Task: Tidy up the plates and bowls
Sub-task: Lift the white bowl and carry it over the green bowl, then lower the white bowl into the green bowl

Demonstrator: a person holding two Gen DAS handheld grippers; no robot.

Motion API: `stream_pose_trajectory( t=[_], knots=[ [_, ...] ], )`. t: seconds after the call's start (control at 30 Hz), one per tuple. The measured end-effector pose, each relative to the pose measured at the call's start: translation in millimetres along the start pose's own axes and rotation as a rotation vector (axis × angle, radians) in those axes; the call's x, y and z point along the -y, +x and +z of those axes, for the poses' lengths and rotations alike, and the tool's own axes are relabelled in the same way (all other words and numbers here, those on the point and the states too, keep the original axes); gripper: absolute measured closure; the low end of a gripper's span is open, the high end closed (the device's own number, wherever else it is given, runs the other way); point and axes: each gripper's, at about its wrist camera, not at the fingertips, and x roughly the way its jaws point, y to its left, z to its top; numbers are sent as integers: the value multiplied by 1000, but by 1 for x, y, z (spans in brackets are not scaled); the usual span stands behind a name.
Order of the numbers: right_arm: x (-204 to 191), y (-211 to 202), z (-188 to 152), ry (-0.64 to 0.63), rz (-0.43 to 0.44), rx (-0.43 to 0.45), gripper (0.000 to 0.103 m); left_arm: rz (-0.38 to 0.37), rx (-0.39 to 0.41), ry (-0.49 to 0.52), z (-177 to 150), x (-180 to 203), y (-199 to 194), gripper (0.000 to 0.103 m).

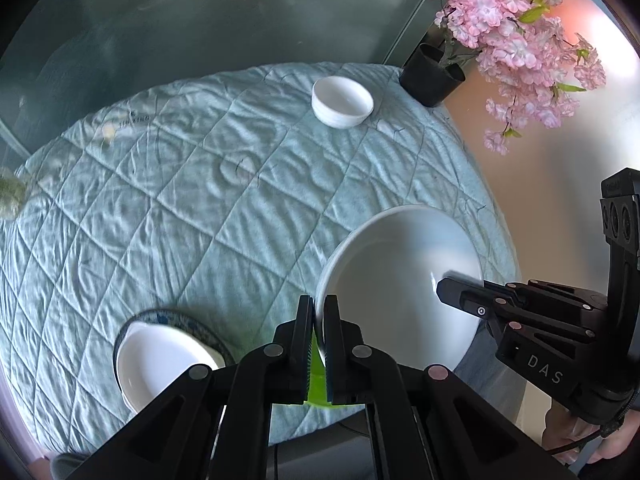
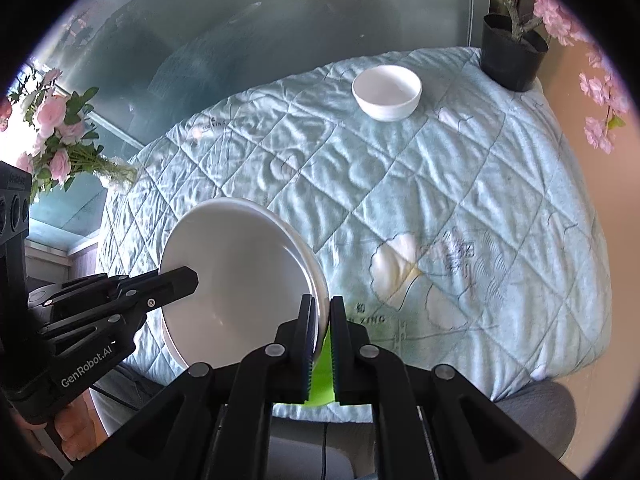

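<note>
Gripping the large white plate (image 1: 400, 280) by opposite rims, you had your left gripper (image 1: 319, 344) clamped on its near-left edge and your right gripper (image 2: 321, 340) pinched on the other side, jaws nearly together on the thin rim, with the plate apparently lifted clear of the quilted blue cloth (image 1: 180, 200). As for progress, a white dish (image 1: 160, 364) already sat on a blue-patterned plate (image 1: 188, 320) at the lower left of the left wrist view, while a small white bowl (image 1: 343, 102) waited alone at the upper middle, just beside the black flower pot (image 1: 432, 76); by my judgement the sorting was partly done, with this plate and that bowl not yet placed. The middle of the cloth lay open for moving. You had the table's edge close under the plate on the near side, and pink blossoms (image 1: 512, 32) overhanging the upper right corner.
</note>
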Motion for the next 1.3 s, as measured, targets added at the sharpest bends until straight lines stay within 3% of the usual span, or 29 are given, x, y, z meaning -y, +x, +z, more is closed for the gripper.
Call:
stream_pose_trajectory(
  t=[0.43, 1.3],
  knots=[
    [-4, 25, -35, 14, -14, -75, 96, -19, -55, -65, -50, -15, 31, 102],
    [15, 94, -60, 74, -83, -205, 98, -26, -180, -116, -77, -35, 120, 102]
  ],
)
